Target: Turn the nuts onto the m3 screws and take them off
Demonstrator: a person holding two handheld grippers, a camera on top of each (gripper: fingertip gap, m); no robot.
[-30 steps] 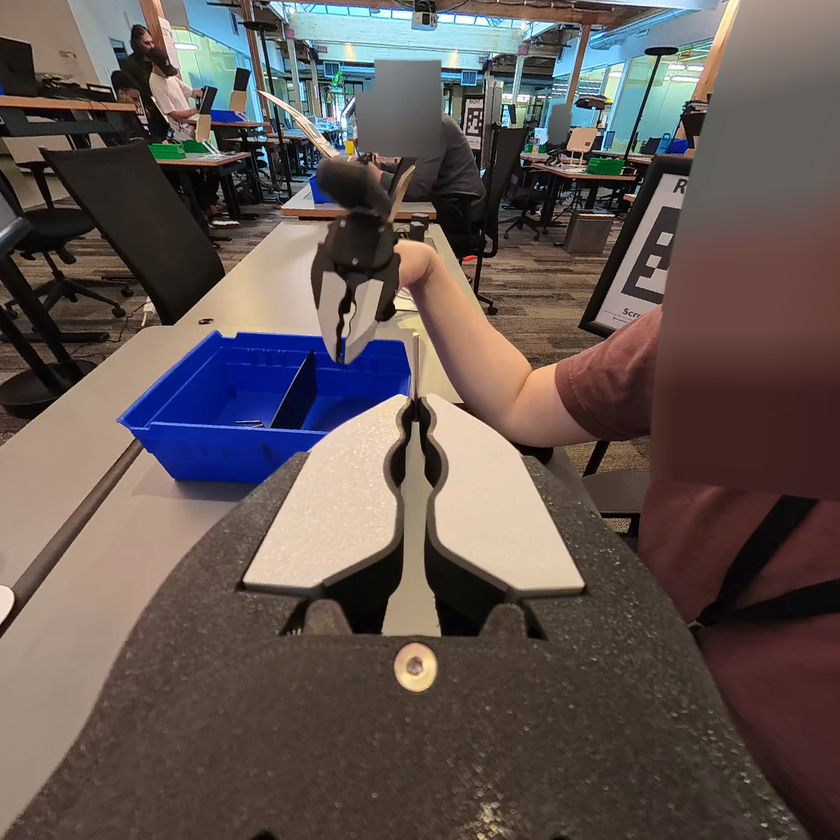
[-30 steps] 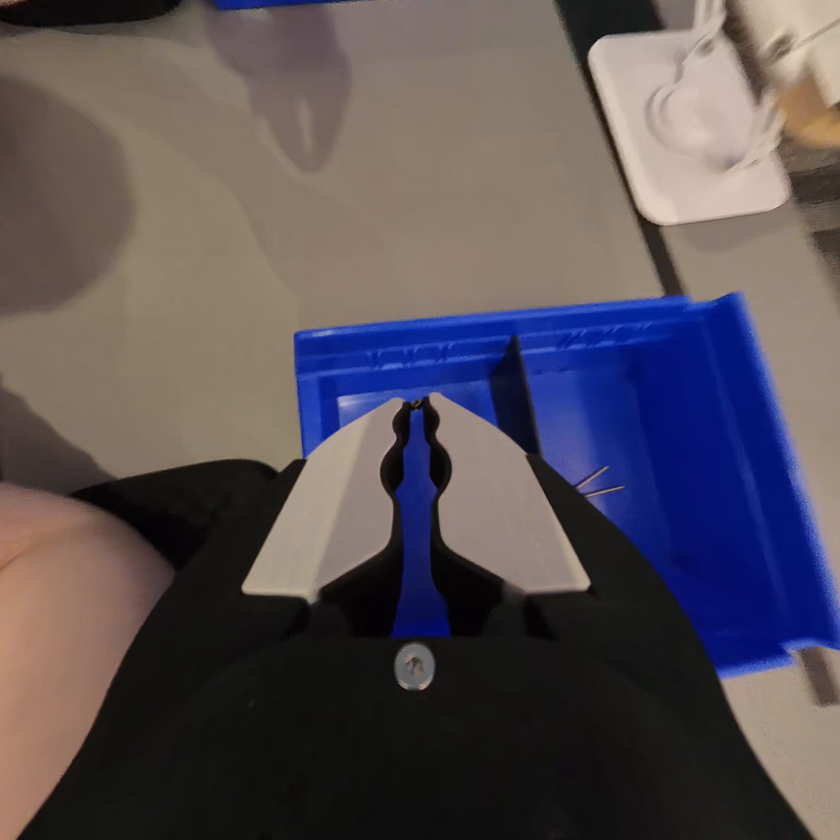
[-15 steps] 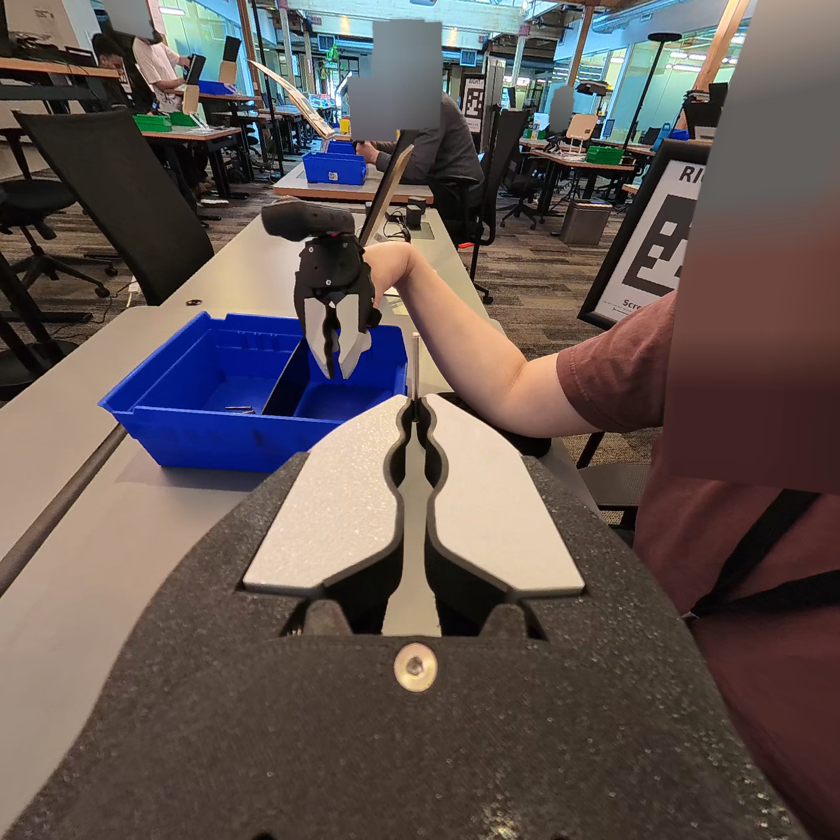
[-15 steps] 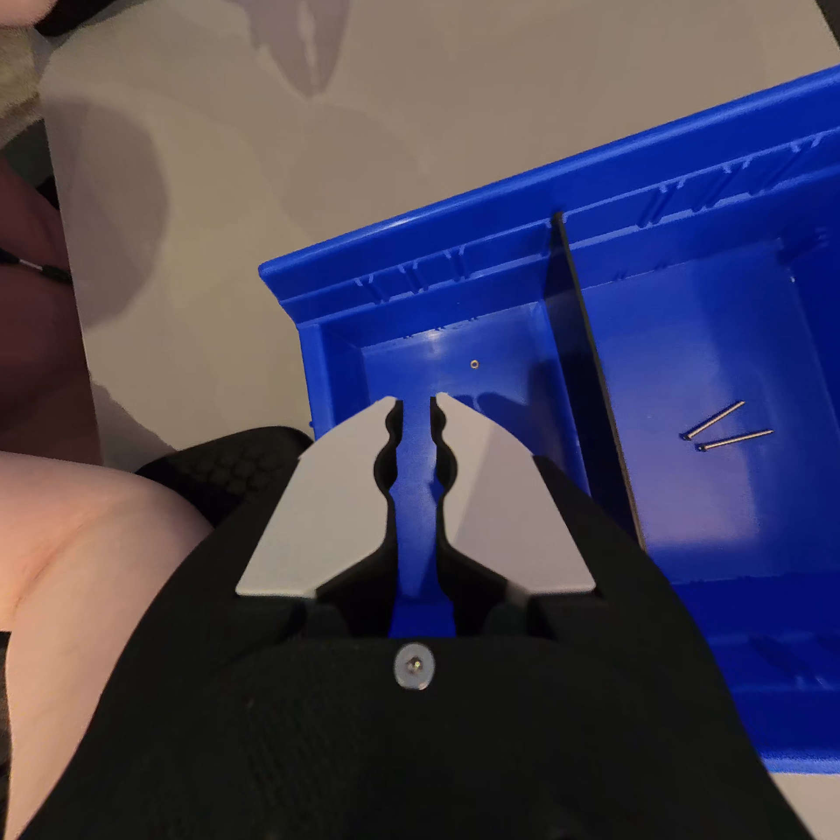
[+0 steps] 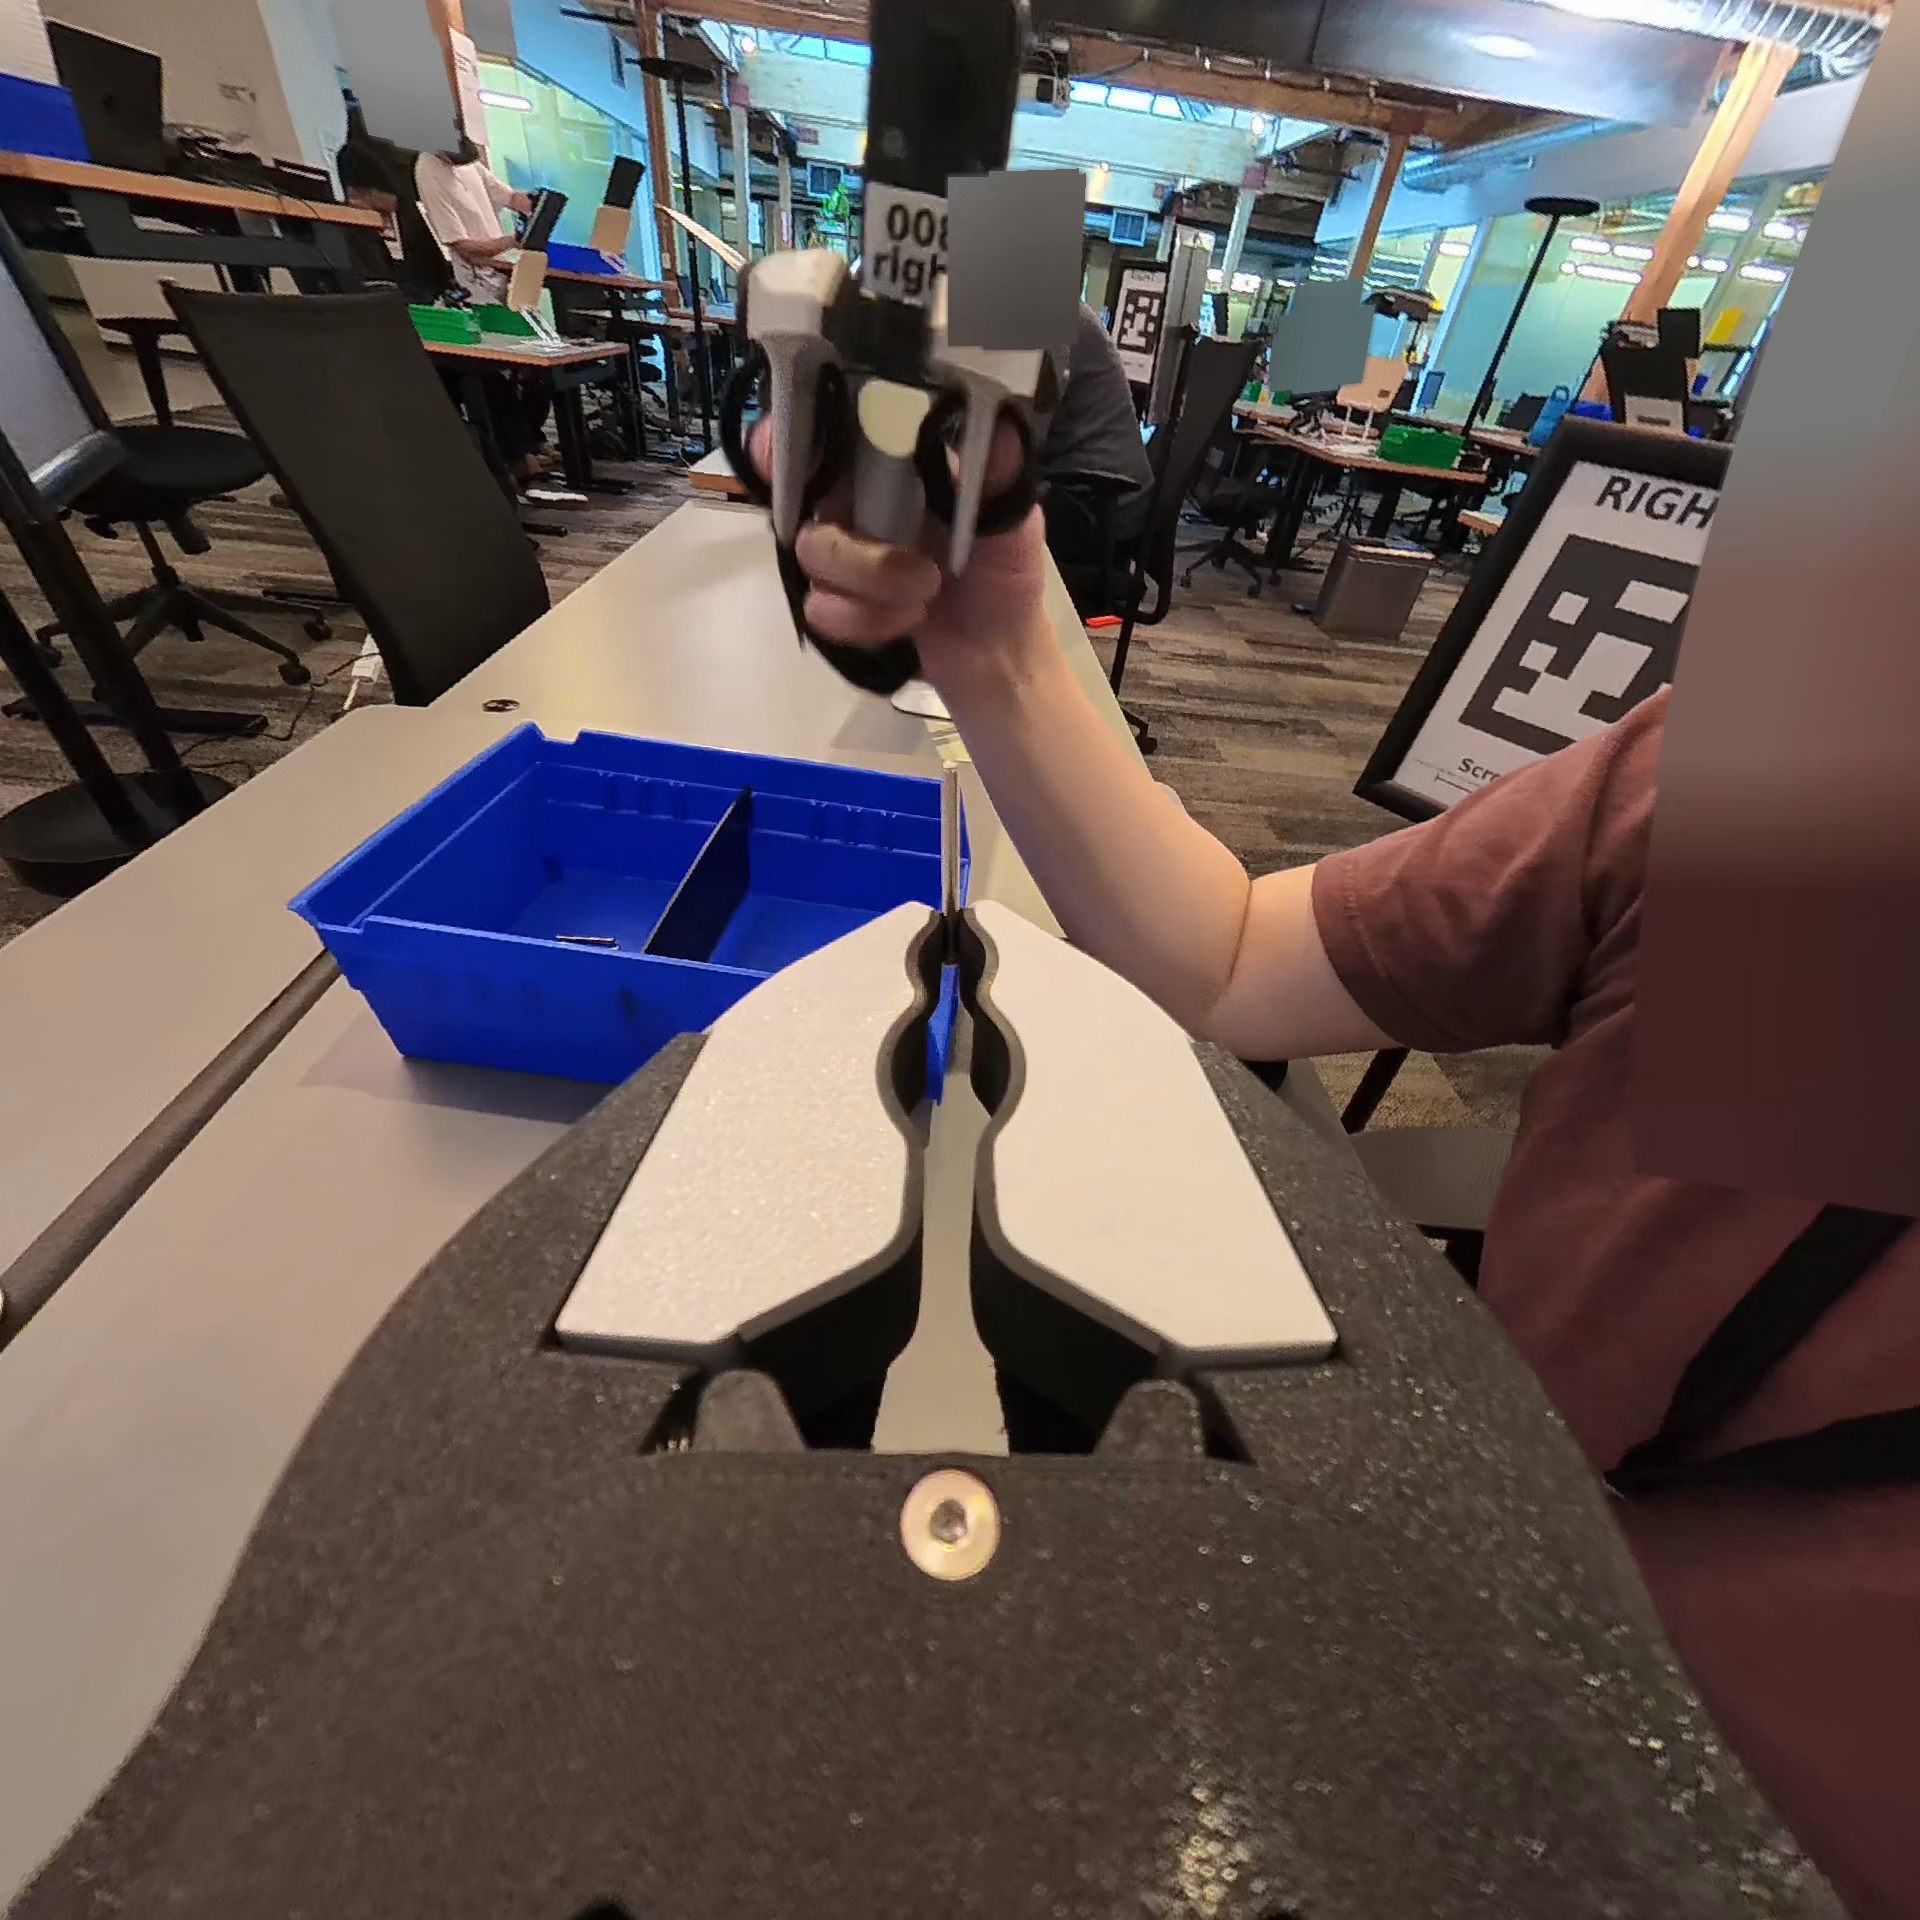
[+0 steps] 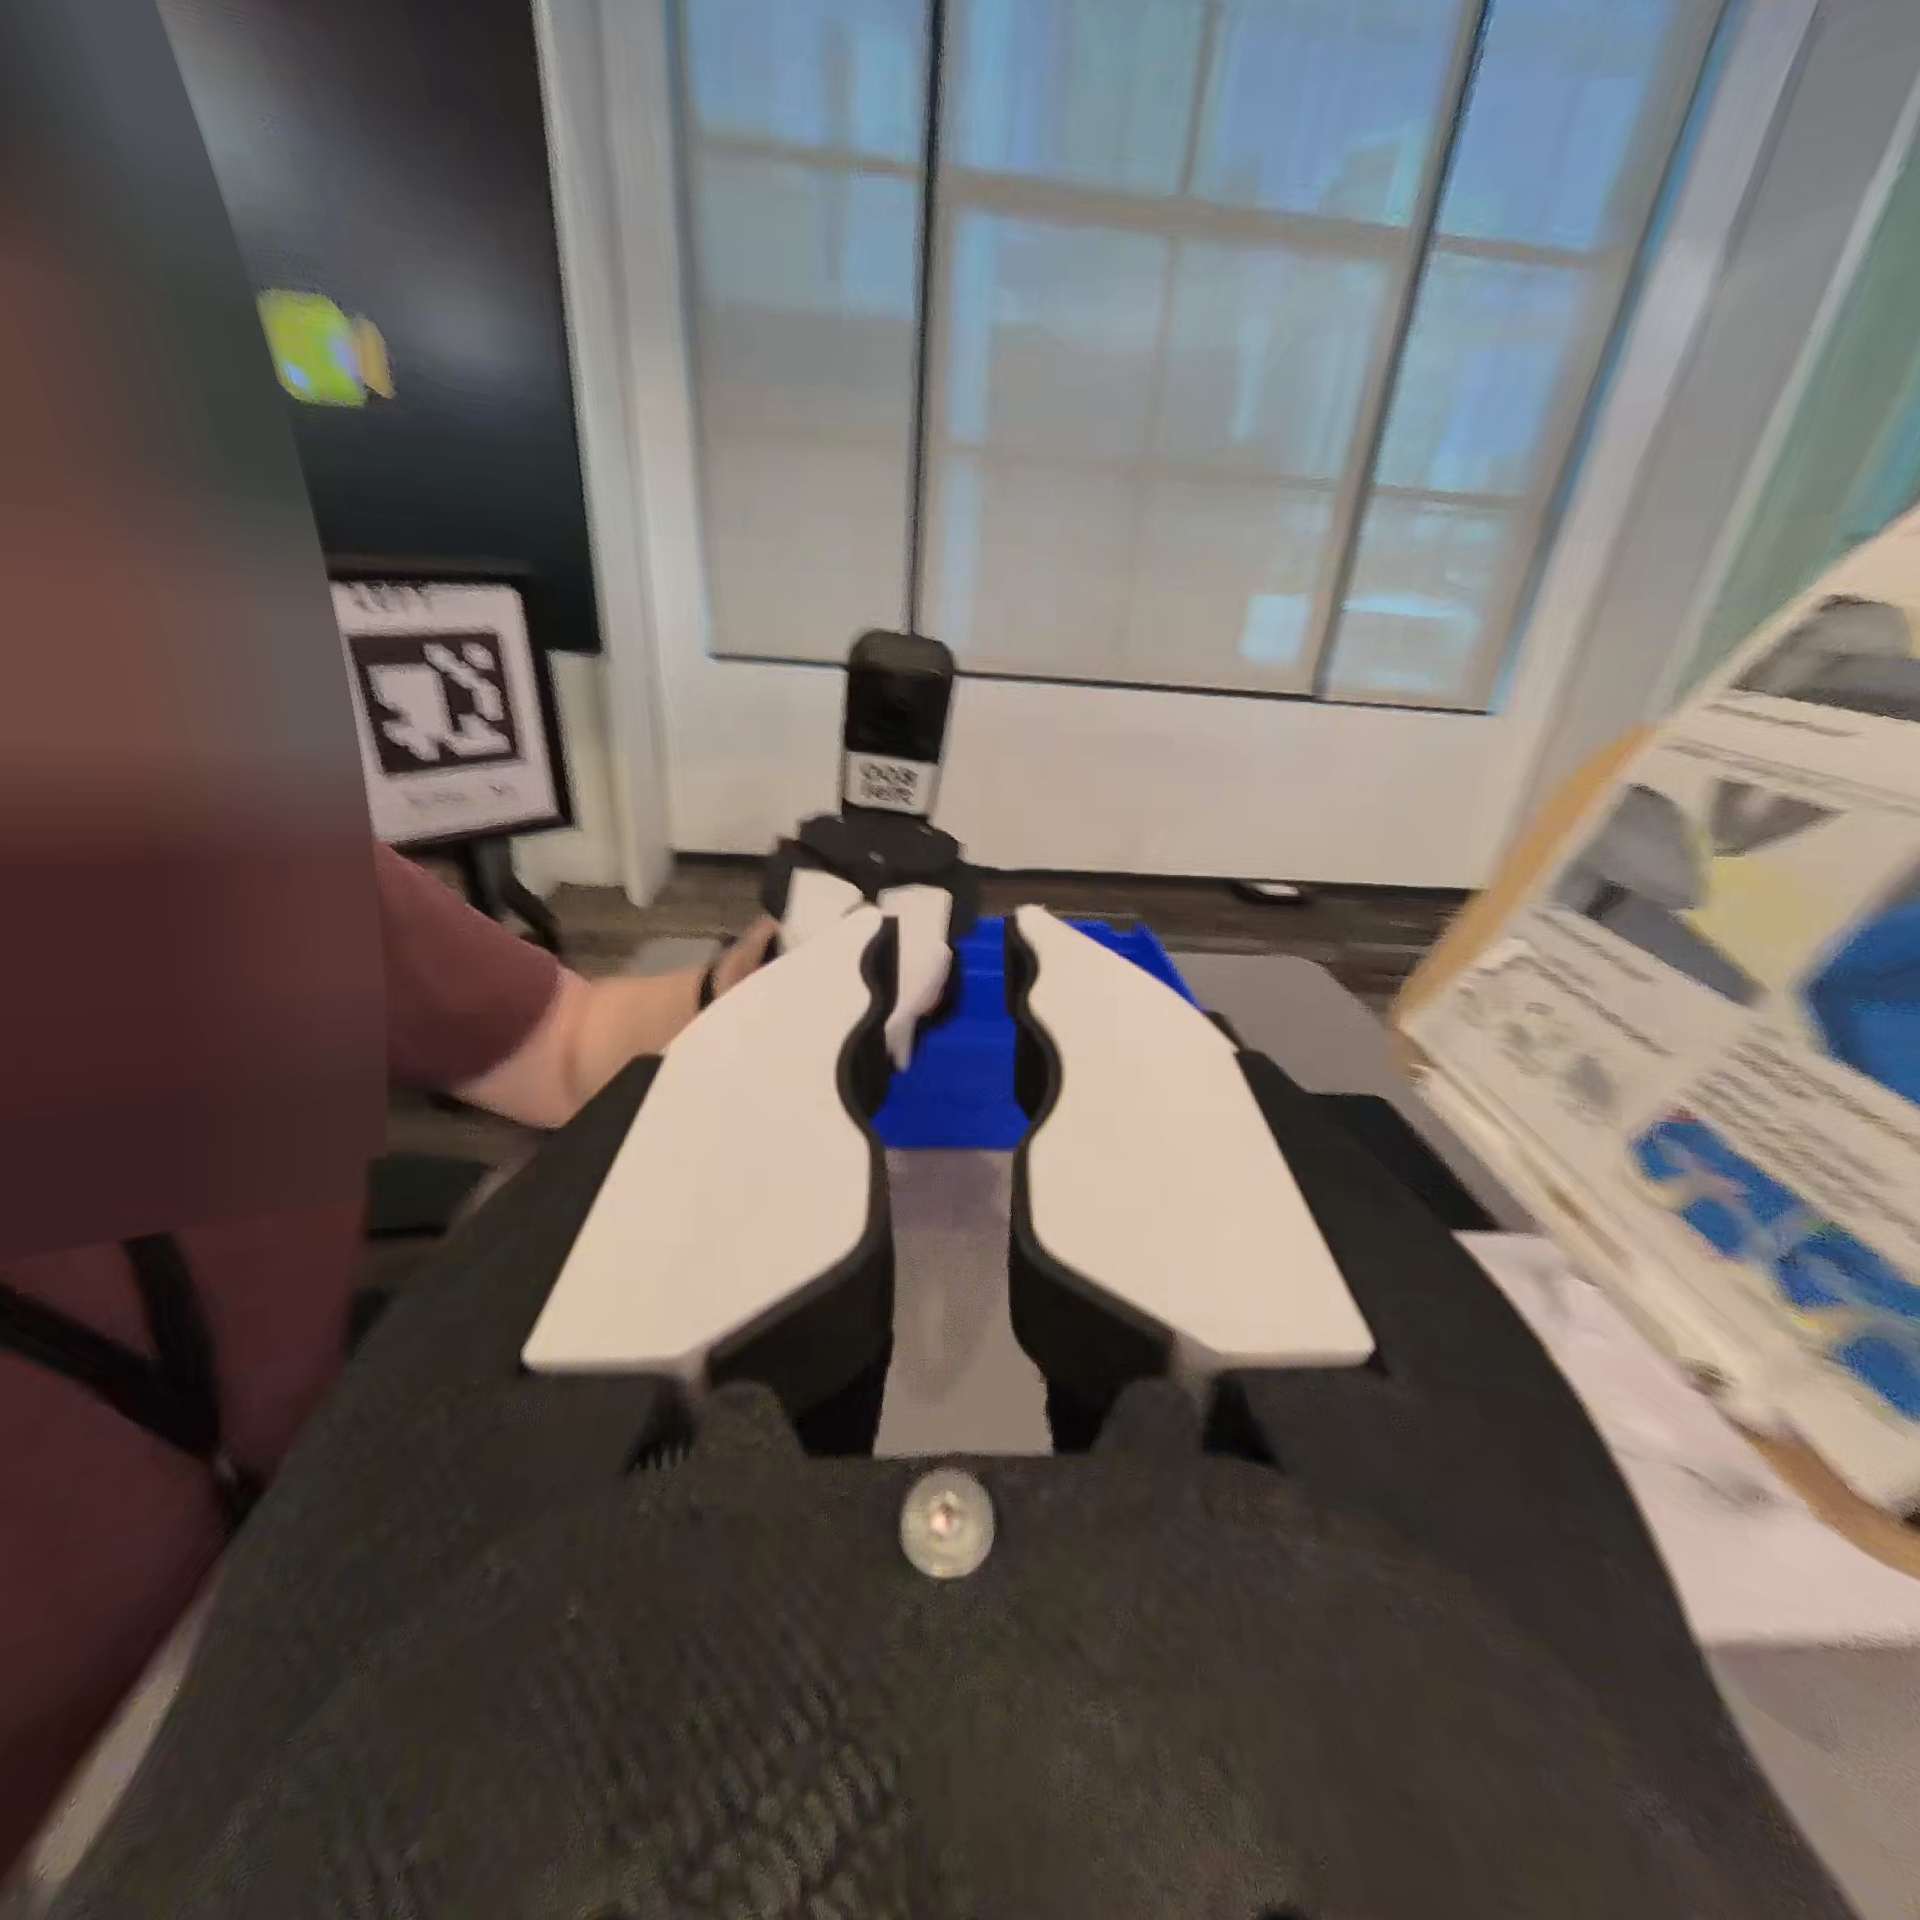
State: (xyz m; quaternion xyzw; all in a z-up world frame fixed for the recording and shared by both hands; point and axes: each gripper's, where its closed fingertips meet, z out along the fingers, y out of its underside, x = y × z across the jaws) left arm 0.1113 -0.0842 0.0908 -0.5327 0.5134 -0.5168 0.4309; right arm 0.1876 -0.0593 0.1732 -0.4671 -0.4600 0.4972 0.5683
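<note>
Blue bin sits on the table, two screws in its left compartment. Left gripper clamps one screw upright beside it. Right gripper is raised high, jaws apart, empty.

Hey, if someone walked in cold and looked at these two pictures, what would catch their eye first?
Probably the bright blue bin on the grey table, split by a divider, with a thin screw or two lying in its left compartment. Next, the left gripper, shut on another thin screw that stands straight up from its tips. Above it the right gripper is open and seems empty.
</note>
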